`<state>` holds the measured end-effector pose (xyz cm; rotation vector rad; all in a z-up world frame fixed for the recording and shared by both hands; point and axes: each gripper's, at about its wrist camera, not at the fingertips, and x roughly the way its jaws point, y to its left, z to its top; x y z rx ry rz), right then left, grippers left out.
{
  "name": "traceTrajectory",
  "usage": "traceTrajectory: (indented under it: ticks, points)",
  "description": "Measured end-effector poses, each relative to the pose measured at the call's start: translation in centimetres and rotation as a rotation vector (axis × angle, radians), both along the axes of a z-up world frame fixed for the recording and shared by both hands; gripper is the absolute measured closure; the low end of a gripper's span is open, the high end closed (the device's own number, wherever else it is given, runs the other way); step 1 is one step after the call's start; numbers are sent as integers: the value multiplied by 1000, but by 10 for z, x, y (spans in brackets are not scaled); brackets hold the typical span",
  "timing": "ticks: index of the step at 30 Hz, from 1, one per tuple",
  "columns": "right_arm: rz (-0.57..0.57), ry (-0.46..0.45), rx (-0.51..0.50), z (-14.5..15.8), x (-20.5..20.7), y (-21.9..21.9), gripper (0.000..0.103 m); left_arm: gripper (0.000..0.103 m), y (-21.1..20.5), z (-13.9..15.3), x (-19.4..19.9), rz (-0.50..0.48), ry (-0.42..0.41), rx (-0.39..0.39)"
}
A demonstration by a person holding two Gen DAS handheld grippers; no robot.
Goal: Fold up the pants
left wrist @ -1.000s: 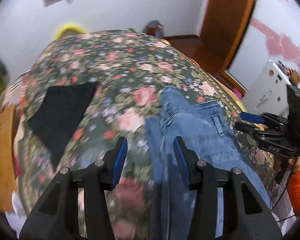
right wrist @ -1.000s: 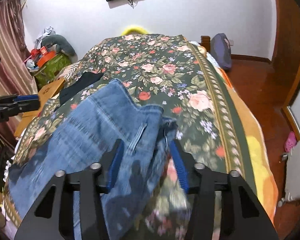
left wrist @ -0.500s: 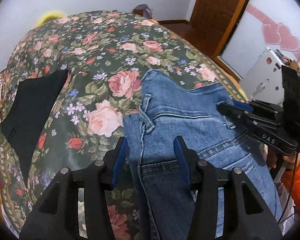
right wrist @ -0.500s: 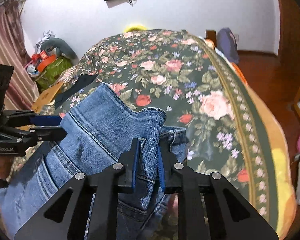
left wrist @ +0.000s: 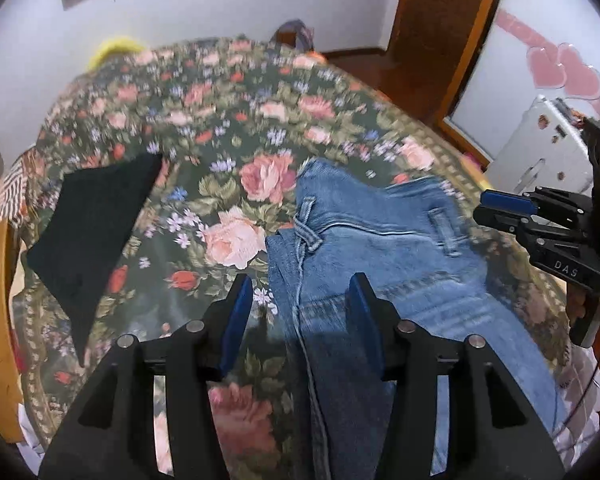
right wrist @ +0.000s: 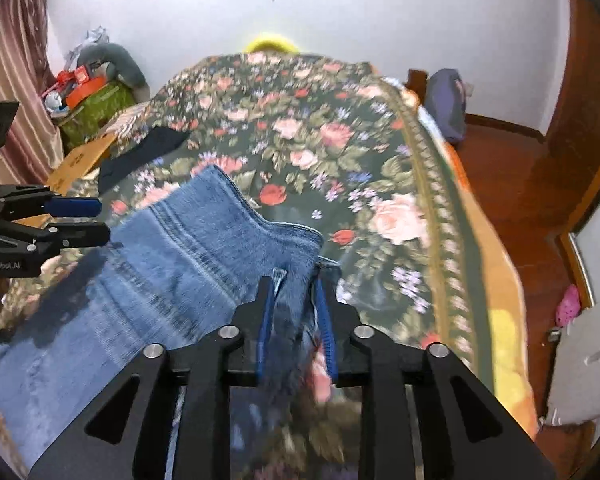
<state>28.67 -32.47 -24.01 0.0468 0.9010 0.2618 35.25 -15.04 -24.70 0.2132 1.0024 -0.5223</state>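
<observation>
Blue jeans [left wrist: 380, 248] lie on a floral bedspread [left wrist: 228, 128], waistband towards the far side. My left gripper [left wrist: 300, 304] is open, its fingers astride the jeans' left waistband edge, above the cloth. My right gripper [right wrist: 294, 300] is shut on the jeans [right wrist: 188, 248] at the right waistband corner, with denim bunched between its blue pads. Each gripper shows in the other's view, the right one [left wrist: 500, 208] at the jeans' right edge and the left one [right wrist: 80, 220] at their left edge.
A black garment [left wrist: 88, 232] lies on the bed to the left of the jeans. A cardboard box [right wrist: 80, 160] and clutter [right wrist: 88, 92] stand by the bed's left side. A wooden floor [right wrist: 520, 184] and a door frame [left wrist: 448, 32] are to the right.
The right gripper closed on the jeans' right waistband corner and still holds it. The left gripper stayed open and has pulled back a little from the waistband.
</observation>
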Motion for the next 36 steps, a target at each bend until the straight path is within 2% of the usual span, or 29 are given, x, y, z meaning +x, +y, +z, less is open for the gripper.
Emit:
traceTrajectory:
  ticks: [2, 4, 7, 8, 10, 14, 18, 19, 26, 28, 33, 36]
  points:
    - [-12, -16, 27, 10, -13, -5, 74, 48, 6, 11, -11, -2, -14, -7]
    - [-23, -22, 34, 16, -26, -6, 72, 39, 11, 15, -22, 8, -19, -4]
    - [-42, -18, 61, 18, -46, -6, 50, 35, 16, 14, -35, 7, -1, -8]
    - [-48, -17, 71, 18, -51, -5, 46, 35, 17, 11, -40, 5, 18, -10]
    - [-50, 1, 112, 14, -64, -4, 46, 33, 22, 4, -48, 4, 68, -30]
    - [-67, 92, 211, -6, -71, -3, 36, 33, 21, -11, -54, 0, 162, -37]
    - [-81, 175, 247, -31, -64, 1, 36, 29, 14, -28, -49, -3, 213, -9]
    - [-80, 202, 262, -38, -61, 3, 36, 26, 13, -30, -47, 2, 221, -14]
    - [-80, 276, 428, -64, -41, -2, 35, 25, 1, -52, -20, 21, 356, -65]
    - [-68, 296, 456, -72, -33, 0, 35, 21, -3, -59, -12, 30, 396, -73]
    - [-43, 283, 454, -75, -18, 9, 32, 21, -12, -63, 0, 22, 422, -67]
    - [-51, 299, 478, -79, -5, 7, 37, 30, -13, -66, 9, 49, 444, -86]
